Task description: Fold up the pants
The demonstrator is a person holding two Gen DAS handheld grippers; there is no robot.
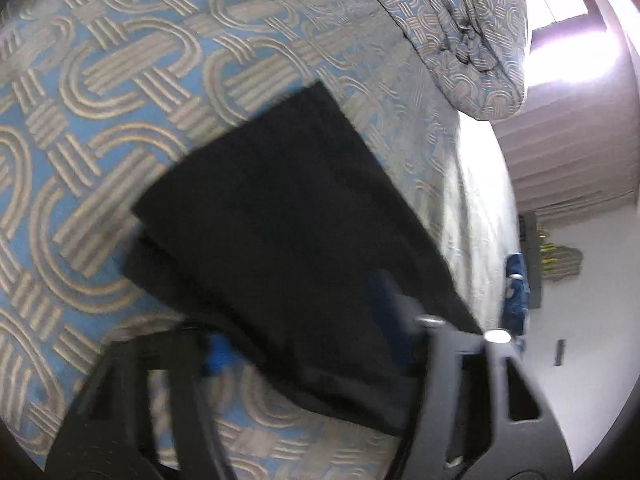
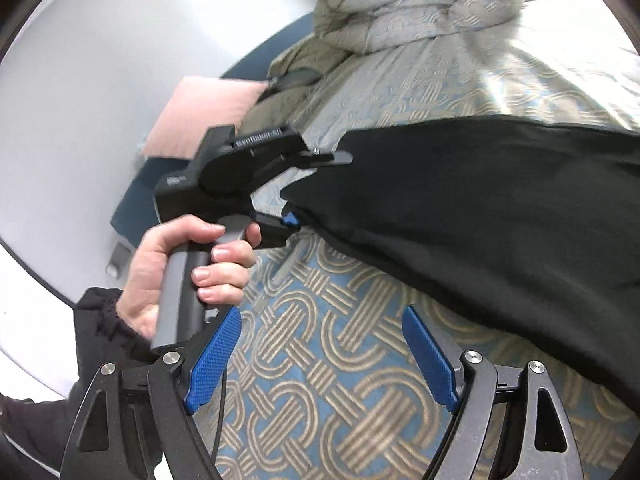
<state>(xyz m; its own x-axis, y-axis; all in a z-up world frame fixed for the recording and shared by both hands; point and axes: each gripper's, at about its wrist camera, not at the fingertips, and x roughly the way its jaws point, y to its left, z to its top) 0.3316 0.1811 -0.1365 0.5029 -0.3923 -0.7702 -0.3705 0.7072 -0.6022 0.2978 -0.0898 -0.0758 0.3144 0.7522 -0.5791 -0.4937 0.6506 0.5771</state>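
Note:
The black pants (image 1: 288, 216) lie partly folded on the patterned blue-and-beige bedspread (image 1: 100, 128). My left gripper (image 1: 308, 344) is shut on the pants' near edge, and the cloth drapes over its fingers and hides the blue pads. In the right wrist view the left gripper (image 2: 304, 188) shows from the side, in a hand, pinching the pants (image 2: 500, 216) and holding that end off the bed. My right gripper (image 2: 320, 360) is open and empty above the bedspread (image 2: 320, 380), with the pants to its right.
A bunched duvet (image 2: 400, 12) lies at the head of the bed, also in the left wrist view (image 1: 460, 32). A pink pillow (image 2: 200, 116) leans by the white wall. The bed edge (image 1: 480, 220) and curtains (image 1: 572, 152) are on the right.

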